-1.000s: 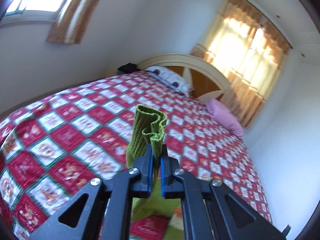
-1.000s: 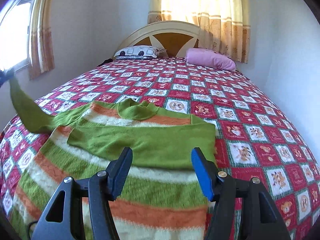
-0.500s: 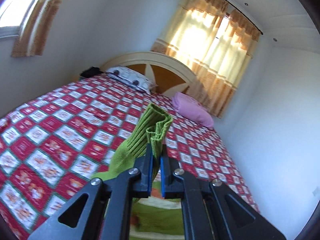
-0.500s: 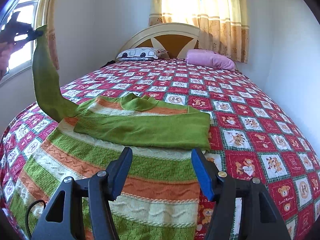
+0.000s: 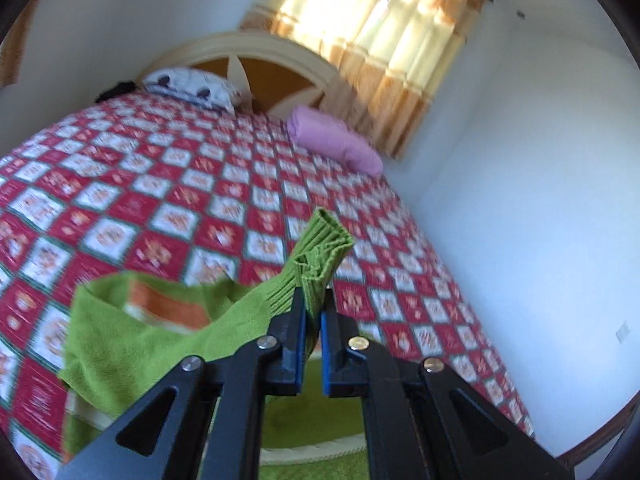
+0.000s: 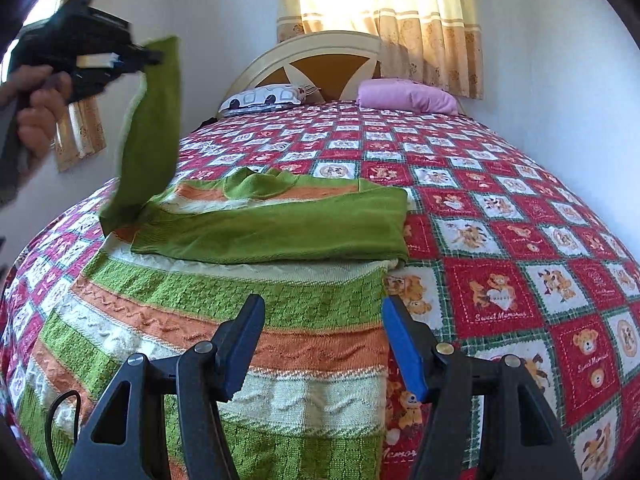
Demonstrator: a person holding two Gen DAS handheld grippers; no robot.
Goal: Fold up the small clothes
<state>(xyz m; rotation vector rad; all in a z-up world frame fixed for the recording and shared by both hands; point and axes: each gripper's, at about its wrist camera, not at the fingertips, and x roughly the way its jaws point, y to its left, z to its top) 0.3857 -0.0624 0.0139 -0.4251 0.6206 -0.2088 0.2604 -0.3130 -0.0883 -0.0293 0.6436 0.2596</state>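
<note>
The left tool (image 5: 313, 312) pinches the sweater's (image 6: 280, 320) ribbed green cuff (image 5: 322, 252); the right tool (image 6: 322, 344) hangs open. Soft, floppy knit: best gripped at cuffs or hem.

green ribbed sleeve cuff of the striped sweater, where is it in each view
Left wrist view: the green ribbed knit sleeve cuff sits centre frame, pinched in the left claw.
Right wrist view: upper left, lifted above the bed, the cuff meets the left claw.
Shared landmark: the pink pillow by the headboard.
</note>
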